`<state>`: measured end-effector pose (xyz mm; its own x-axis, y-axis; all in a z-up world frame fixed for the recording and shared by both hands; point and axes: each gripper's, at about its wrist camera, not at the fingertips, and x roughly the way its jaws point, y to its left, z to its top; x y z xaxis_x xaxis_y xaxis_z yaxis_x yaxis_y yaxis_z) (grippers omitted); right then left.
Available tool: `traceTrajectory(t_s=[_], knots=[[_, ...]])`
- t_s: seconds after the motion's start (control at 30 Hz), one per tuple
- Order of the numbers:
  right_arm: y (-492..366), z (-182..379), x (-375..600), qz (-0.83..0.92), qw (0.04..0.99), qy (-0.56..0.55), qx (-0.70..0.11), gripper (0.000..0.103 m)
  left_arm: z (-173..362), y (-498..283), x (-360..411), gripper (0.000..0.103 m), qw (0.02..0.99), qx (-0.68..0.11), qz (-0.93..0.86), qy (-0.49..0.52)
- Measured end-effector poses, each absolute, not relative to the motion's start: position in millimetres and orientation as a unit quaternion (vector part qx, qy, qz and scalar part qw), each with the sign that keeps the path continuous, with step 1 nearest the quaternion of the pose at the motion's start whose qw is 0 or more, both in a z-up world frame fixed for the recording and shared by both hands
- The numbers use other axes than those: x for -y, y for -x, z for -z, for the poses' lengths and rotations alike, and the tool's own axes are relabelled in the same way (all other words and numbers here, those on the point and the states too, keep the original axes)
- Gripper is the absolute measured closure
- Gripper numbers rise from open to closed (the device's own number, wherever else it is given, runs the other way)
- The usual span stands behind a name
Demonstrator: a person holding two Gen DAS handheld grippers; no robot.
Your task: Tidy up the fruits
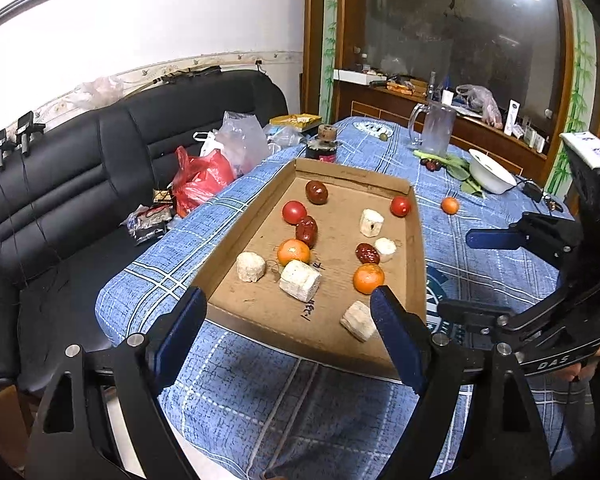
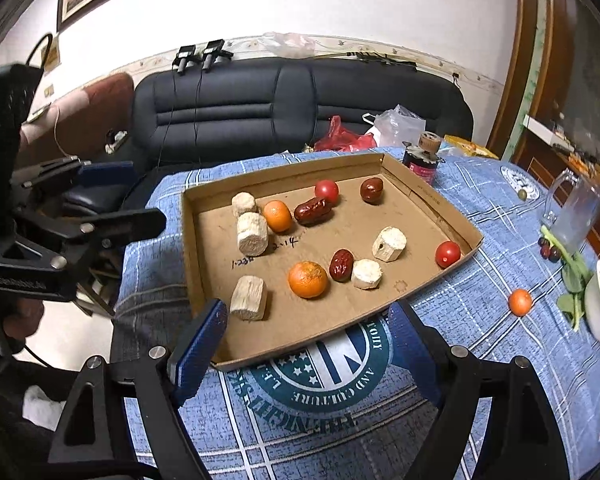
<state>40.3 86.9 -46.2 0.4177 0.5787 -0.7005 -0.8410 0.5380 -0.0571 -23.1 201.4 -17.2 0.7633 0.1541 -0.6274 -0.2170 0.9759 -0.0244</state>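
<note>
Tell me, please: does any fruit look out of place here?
Yes. One small orange lies alone on the blue tablecloth, outside the cardboard tray, while the other oranges, tomatoes and red dates lie inside it.

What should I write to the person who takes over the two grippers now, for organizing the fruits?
Left gripper: open, empty, at the near edge of the cardboard tray.
Right gripper: open, empty, over the tray's near corner.
In the tray: two oranges, two cherry tomatoes, three red dates, five pale cut chunks, all mixed.
Outside, on the blue tablecloth: one orange, near the white bowl.
Done: most pieces are in the tray.
Left: the loose orange; nothing is grouped yet.
</note>
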Motion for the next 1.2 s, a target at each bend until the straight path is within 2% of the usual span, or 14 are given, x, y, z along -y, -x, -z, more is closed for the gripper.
traceTrajectory(t_s=[0.3, 0.5, 1.2], knots=[[-31.8, 47.2, -95.5, -0.448, 0.804, 0.234, -0.313, 0.019, 9.8, 32.5, -196.7, 0.018, 0.938, -0.326, -0.113, 0.032], [-30.2, 48.5, -100.7, -0.453, 0.799, 0.242, -0.311, 0.019, 9.0, 36.2, -200.4, 0.000, 0.937, -0.322, -0.135, 0.036], [-22.2, 47.6, -108.4, -0.462, 0.794, 0.248, -0.307, 0.019, 12.0, 34.5, -194.9, 0.000, 0.933, -0.333, -0.134, 0.020]])
